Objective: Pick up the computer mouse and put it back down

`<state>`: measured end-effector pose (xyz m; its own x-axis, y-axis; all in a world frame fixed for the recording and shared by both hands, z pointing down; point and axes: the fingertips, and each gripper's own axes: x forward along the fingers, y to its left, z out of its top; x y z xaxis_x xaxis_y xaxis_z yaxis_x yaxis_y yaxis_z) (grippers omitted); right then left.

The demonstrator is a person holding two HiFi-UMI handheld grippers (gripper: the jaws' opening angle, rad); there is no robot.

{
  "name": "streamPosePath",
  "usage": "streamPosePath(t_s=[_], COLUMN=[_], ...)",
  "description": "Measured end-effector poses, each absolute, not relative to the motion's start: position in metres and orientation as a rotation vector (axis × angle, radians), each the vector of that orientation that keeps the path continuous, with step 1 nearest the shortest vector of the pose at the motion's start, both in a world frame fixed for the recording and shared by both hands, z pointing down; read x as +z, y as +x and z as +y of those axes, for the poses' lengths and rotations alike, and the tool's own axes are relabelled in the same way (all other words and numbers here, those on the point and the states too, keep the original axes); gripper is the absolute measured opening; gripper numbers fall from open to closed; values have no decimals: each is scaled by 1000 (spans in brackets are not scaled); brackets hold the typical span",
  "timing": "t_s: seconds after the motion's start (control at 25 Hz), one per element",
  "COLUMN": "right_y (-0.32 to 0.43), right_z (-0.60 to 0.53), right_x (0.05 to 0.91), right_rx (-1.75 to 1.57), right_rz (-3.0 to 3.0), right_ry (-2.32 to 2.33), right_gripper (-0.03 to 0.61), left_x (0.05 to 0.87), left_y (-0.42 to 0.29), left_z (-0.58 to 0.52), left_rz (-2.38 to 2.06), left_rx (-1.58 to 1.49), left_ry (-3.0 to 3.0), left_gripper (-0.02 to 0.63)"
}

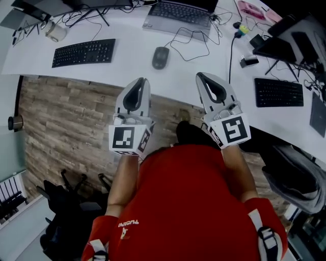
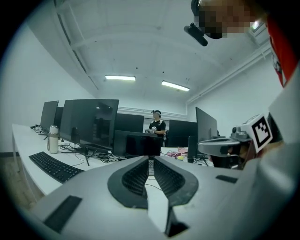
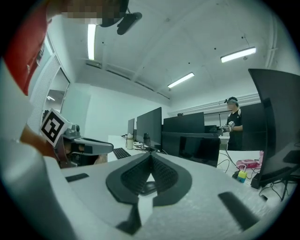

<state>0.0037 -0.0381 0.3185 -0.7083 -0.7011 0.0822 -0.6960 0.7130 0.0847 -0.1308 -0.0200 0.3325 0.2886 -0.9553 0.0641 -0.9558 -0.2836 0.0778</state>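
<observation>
A dark grey computer mouse lies on the white desk, with its cable looping back toward a laptop. My left gripper is shut and empty. It hovers over the floor just short of the desk's front edge, below and left of the mouse. My right gripper is also shut and empty, at the desk edge, right of and nearer than the mouse. In the right gripper view the mouse shows through the loop of the jaws, beyond the right gripper. In the left gripper view the left gripper points level across the desk.
A black keyboard lies left of the mouse and a laptop behind it. A second keyboard and monitor stands sit at the right. A bottle stands by the monitors. A person stands far off. A chair base is on the floor.
</observation>
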Motion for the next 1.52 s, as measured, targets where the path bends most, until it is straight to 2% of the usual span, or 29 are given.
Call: streamPosePath(t_s=[0.24,0.32,0.56,1.0,1.52], right_y=[16,18,20,14,12], right_z=[-97,-110,-139,-163,-180], right_x=[331,333,343,351,362], right_rx=[-3,4,45,75,122], right_rz=[-2851,-2862,-2874,-2836,-2792], right_ry=[1054,1022,986,1034,1107], right_gripper=[5,5,5,5,5], left_x=[356,364,395,463,542], left_y=[-117,-113,-108,-113,-117], left_z=[-76,-91,-126,-171,-189], left_rz=[-1859,-1860,-1845,-1738,-1592], left_rx=[113,144,256,505,798], left_ry=[2353,2327,2264,2193,2055], left_gripper=[15,68,163,270,299])
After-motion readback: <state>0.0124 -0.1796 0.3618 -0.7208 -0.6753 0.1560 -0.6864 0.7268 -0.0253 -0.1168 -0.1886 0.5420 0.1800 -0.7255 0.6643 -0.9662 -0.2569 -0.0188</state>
